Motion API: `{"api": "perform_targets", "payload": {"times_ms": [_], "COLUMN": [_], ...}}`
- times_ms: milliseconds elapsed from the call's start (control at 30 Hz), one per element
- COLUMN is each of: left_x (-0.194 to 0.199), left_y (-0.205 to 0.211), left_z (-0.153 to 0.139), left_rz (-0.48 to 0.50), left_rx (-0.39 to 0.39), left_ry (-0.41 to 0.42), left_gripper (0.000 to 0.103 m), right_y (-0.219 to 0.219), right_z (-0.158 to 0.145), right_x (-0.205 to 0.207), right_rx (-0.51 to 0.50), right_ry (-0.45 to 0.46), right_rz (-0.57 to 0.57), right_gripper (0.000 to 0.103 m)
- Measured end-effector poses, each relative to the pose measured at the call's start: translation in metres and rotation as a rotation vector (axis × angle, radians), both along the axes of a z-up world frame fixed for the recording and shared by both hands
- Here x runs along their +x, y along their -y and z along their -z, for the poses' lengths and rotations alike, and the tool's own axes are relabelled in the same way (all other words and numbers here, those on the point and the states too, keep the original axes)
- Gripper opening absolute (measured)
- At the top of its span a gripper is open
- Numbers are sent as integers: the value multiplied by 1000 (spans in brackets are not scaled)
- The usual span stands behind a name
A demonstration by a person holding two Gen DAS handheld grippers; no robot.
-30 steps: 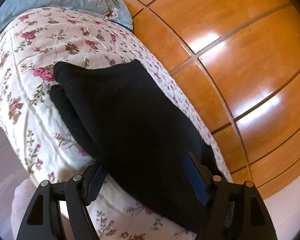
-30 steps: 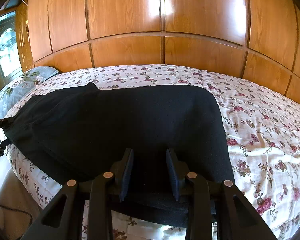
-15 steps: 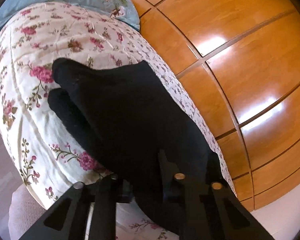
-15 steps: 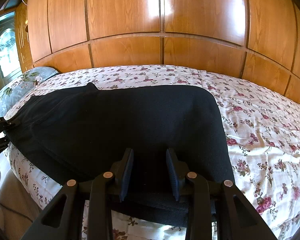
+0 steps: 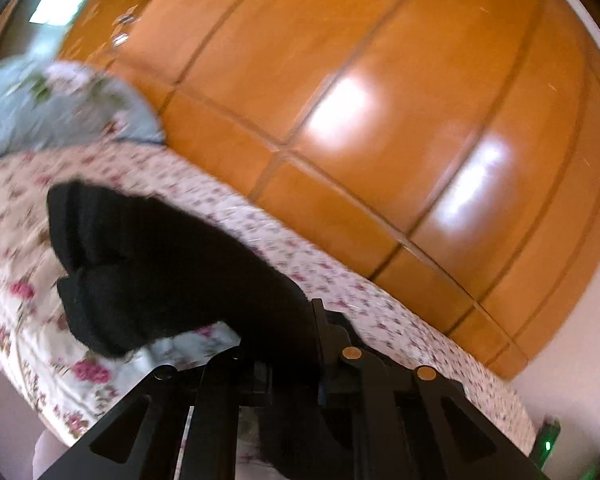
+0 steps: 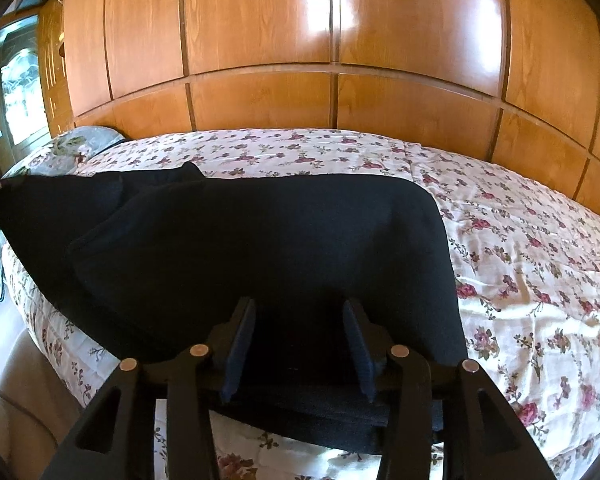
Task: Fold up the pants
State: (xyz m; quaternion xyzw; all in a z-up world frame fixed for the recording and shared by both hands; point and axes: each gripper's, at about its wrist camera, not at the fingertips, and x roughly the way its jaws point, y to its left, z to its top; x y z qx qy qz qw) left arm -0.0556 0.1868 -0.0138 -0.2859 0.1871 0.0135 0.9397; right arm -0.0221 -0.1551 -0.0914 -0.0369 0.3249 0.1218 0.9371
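Black pants (image 6: 260,240) lie across the floral bed (image 6: 520,264), folded lengthwise. In the left wrist view my left gripper (image 5: 284,344) is shut on the pants (image 5: 172,264) and holds that end lifted off the bed; the cloth hangs in a curve toward the leg ends at the left. In the right wrist view my right gripper (image 6: 298,320) is open, its fingers (image 6: 240,340) set apart and resting over the waist end of the pants near the bed's front edge. The raised left end of the pants shows at the far left of that view.
A glossy wooden panelled wall (image 6: 332,60) runs behind the bed. A blue floral pillow (image 5: 52,112) lies at the head of the bed, also seen in the right wrist view (image 6: 80,144). The floor shows past the bed's near edge (image 6: 24,380).
My left gripper closed on the pants' end and has lifted it up off the bed, with the view swinging toward the wall. The right gripper has not moved.
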Motion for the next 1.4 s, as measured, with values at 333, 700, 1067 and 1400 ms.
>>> {"api": "perform_targets", "payload": {"times_ms": [333,700,1067,1400], "left_x": [5,23,26,3], "left_y": [100,224,280,297], "left_z": [-36,-6,43,23], "left_rz": [243,507,628,717], "left_rx": [286,619,882,857], "left_ry": [86,26,-63,96], "left_gripper": [13,14,34,47], "right_y": [14,68,73,82], "right_z": [-14,-22,-9,-6], "right_x": [1,7,13,14], "right_rx": [92,481,656,721], "right_ry": [-22,-67,-138,-143], "right_rz": [28,74,8,6], "right_gripper": [52,56,58,58]}}
